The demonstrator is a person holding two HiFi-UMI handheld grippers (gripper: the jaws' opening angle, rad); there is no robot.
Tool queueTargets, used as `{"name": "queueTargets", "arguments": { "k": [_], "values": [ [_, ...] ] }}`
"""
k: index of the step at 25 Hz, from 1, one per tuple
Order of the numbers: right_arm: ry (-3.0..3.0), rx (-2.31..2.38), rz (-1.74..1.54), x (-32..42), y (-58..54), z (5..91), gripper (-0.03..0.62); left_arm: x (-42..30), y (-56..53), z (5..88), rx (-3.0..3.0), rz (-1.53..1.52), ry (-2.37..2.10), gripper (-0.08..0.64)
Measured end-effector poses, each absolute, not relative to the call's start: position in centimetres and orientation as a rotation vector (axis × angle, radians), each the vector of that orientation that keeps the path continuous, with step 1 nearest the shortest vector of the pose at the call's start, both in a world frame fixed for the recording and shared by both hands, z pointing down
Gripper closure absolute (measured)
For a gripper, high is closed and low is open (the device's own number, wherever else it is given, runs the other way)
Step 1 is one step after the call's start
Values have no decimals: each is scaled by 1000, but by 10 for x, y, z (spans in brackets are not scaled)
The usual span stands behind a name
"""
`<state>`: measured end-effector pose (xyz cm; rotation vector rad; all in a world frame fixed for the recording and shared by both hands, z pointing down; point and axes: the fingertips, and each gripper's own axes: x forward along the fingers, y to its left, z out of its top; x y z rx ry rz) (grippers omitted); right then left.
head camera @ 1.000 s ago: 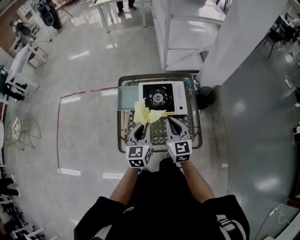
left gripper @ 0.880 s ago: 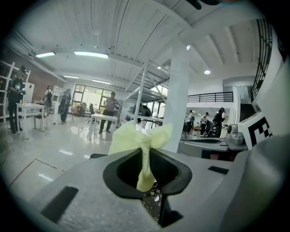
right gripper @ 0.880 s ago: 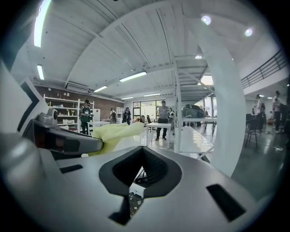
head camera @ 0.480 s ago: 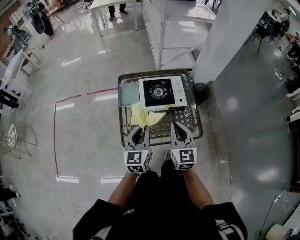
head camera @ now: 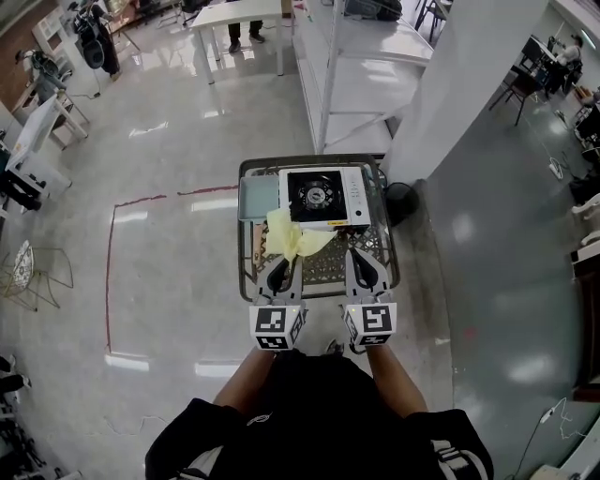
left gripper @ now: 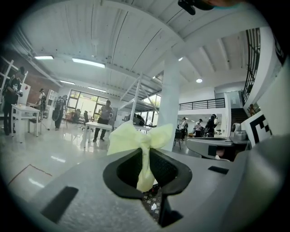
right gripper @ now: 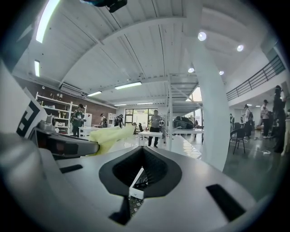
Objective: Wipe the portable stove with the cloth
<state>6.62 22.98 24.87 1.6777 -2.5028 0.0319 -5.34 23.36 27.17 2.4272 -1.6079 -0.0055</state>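
Observation:
The white portable stove [head camera: 323,197] with its black burner sits at the far side of a wire-mesh table [head camera: 323,270]. A yellow cloth [head camera: 294,239] hangs bunched over the stove's near left corner, and my left gripper [head camera: 280,260] is shut on it. In the left gripper view the cloth [left gripper: 138,138] fans out past the left gripper [left gripper: 144,152], pinched between its jaws. My right gripper [head camera: 360,257] hovers beside it, near the stove's front edge, shut with nothing in it. The right gripper [right gripper: 142,148] points out level across the hall; a stove corner [right gripper: 136,186] shows below it.
A grey flat tray [head camera: 256,198] lies left of the stove on the table. A black round object [head camera: 401,199] stands on the floor at the table's right. White shelving [head camera: 356,75] and a white column [head camera: 469,66] rise behind. People stand at a far table [head camera: 234,14].
Both grippers have risen and drawn back a little toward me, side by side. The cloth has come up with the left gripper, still over the stove's near left corner.

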Motion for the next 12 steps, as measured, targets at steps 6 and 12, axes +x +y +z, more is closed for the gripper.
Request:
{"name": "queueTargets", "arguments": {
  "k": [6, 12],
  "values": [
    [-2508, 1676, 23, 78, 234, 246, 589, -36, 228, 263, 2448, -15, -1612, 500],
    [-2493, 1685, 15, 91, 233, 243, 589, -24, 232, 262, 2453, -4, -1598, 500]
  ]
}}
